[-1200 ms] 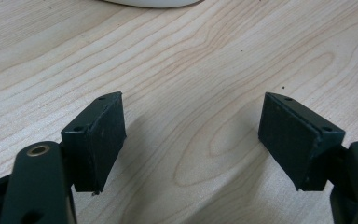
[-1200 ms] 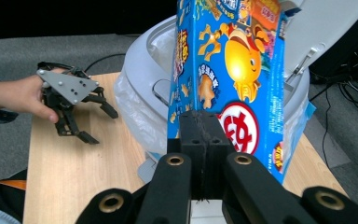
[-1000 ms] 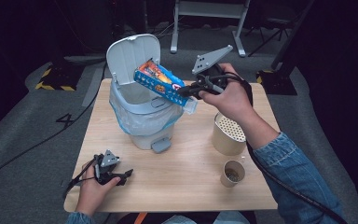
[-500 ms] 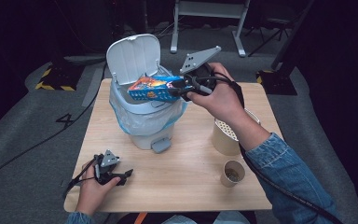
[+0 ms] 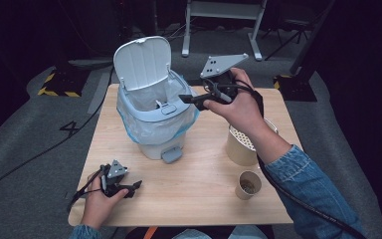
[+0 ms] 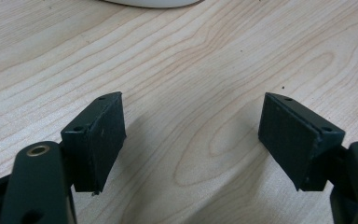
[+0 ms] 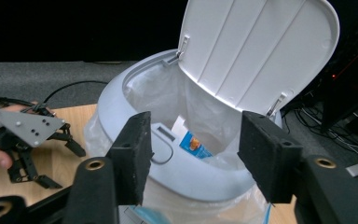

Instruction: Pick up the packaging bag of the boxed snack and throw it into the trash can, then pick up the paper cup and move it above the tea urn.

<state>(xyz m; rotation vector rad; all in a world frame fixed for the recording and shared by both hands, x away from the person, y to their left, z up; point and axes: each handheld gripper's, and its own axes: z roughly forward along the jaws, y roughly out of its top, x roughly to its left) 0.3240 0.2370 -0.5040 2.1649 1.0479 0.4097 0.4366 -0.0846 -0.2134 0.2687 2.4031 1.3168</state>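
The table [image 5: 199, 199] was pale wood, set on grey carpet in a dark room with a white stand behind. On it stood the bin [image 5: 155, 130], lid [image 5: 143, 62] tipped up and back, a clear liner spilling over its rim. Right of it were a perforated holder [image 5: 241, 144] and a small cup [image 5: 248, 184].

A second earlier the right gripper [image 5: 189, 99] had been clamped on a blue packet above the bin; half a second on, the packet lay level across the opening. Now the gripper's jaws had just been opening, stood apart with nothing between them, and the packet [image 7: 193, 144] was inside the bin. Little of it showed past the rim, so its long axis probably ran slantwise down into the liner, one corner up toward the lid.

The left gripper [image 5: 132, 189] had not shifted: it lay at the table's near left corner, jaws wide apart over bare wood.
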